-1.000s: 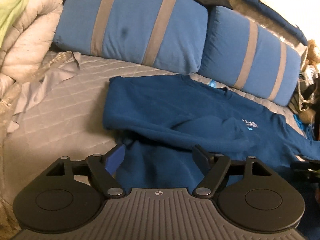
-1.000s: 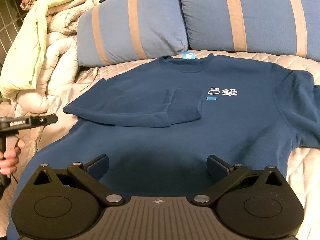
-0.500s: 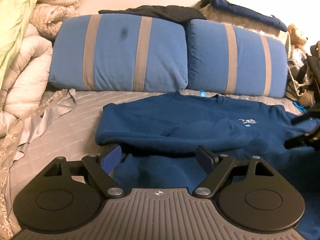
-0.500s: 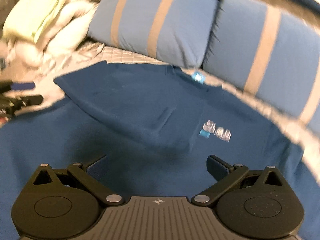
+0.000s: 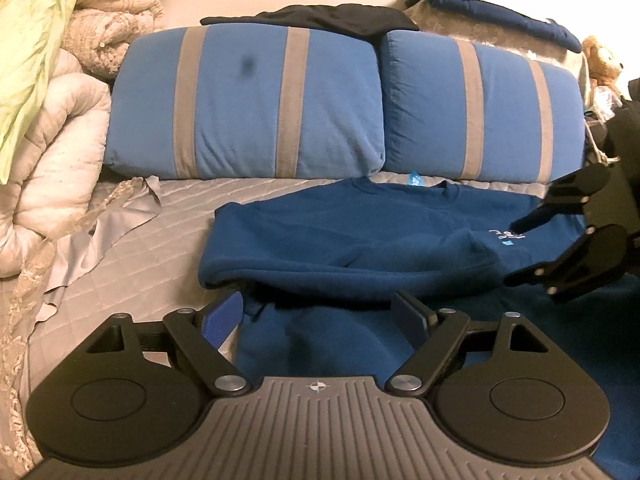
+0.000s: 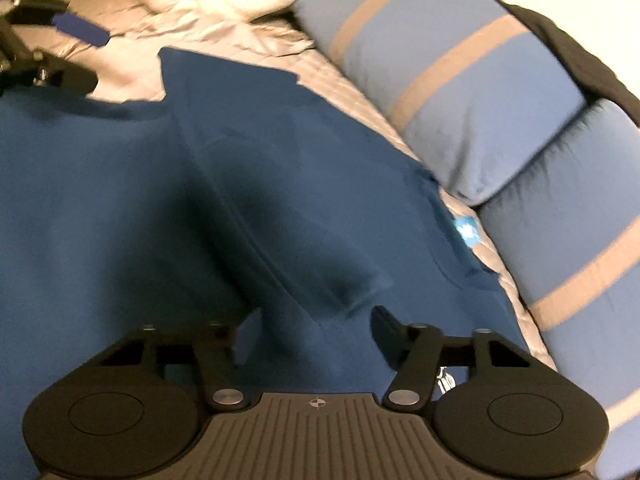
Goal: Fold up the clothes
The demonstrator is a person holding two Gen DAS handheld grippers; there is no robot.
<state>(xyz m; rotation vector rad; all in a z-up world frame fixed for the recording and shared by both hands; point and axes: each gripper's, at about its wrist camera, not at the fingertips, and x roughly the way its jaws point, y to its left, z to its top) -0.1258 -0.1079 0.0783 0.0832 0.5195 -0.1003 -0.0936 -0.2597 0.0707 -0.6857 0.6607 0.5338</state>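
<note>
**Sweatshirt spread on the bed, one sleeve folded across**

Sweatshirt (image 5: 360, 248), dark blue, lies face up on the grey quilted bed (image 5: 160, 232), its collar with a light blue tag pointing at two blue pillows (image 5: 248, 104) with grey stripes. One sleeve (image 5: 352, 276) is folded across the chest, its cuff ending near the small white print (image 5: 506, 236). A black garment (image 5: 320, 18) lies on top of the pillows, and pale bedding (image 5: 52, 128) is heaped at the far left

Left gripper (image 5: 320, 312) hovers low over the sweatshirt's lower edge, its jaws wide apart and holding nothing; one blue pad sits over the hem's border with the bed. Right gripper (image 6: 312, 332) is above the garment's chest, beside the folded sleeve's cuff, jaws likewise spread wide and empty. The right wrist view is blurred, so whether its fingertips touch the cloth is unclear. Each gripper shows at the edge of the other's view
</note>
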